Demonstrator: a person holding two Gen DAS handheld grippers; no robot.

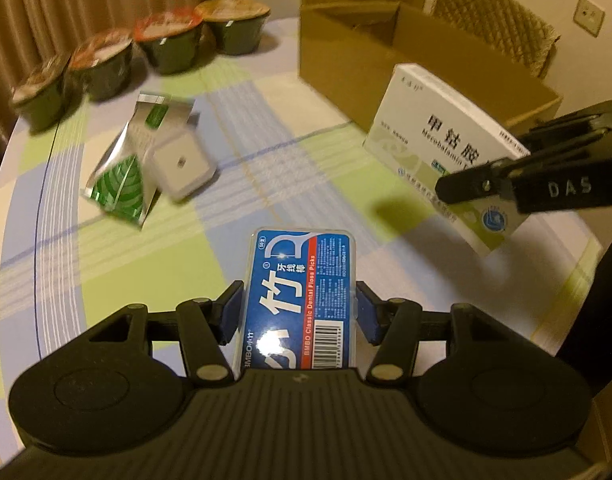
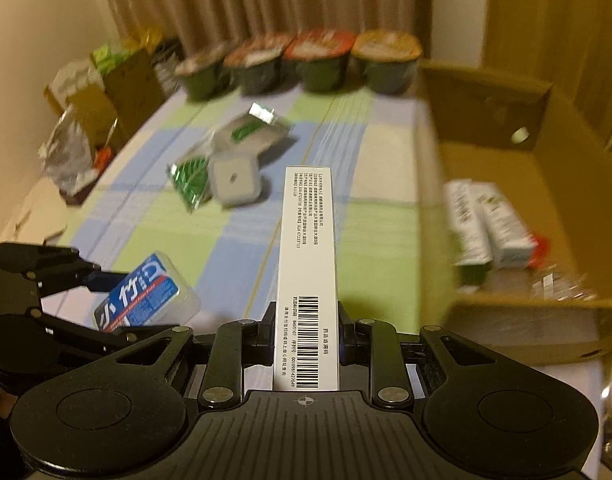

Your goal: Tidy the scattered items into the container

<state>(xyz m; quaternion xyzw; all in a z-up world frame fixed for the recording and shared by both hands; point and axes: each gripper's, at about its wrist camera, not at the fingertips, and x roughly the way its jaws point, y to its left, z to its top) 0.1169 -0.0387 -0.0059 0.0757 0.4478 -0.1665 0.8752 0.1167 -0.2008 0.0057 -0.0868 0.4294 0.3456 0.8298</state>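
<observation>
Now both grippers carry loads near the cardboard box (image 2: 502,216): the left gripper (image 1: 300,312) clamps a blue floss-pick case (image 1: 302,296), the right gripper (image 2: 306,340) pinches a white medicine carton (image 2: 308,256) just left of the box. Lift each clear of the box wall, release low inside beside the tubes (image 2: 486,228). A foil packet (image 1: 126,168) waits farther left.

Tan pleated curtains (image 2: 210,4) hang behind a table under a green, blue and cream checked tablecloth (image 1: 118,268). A quilted chair back (image 1: 502,20) stands by cream walls, perhaps with wall sockets (image 1: 588,14).
</observation>
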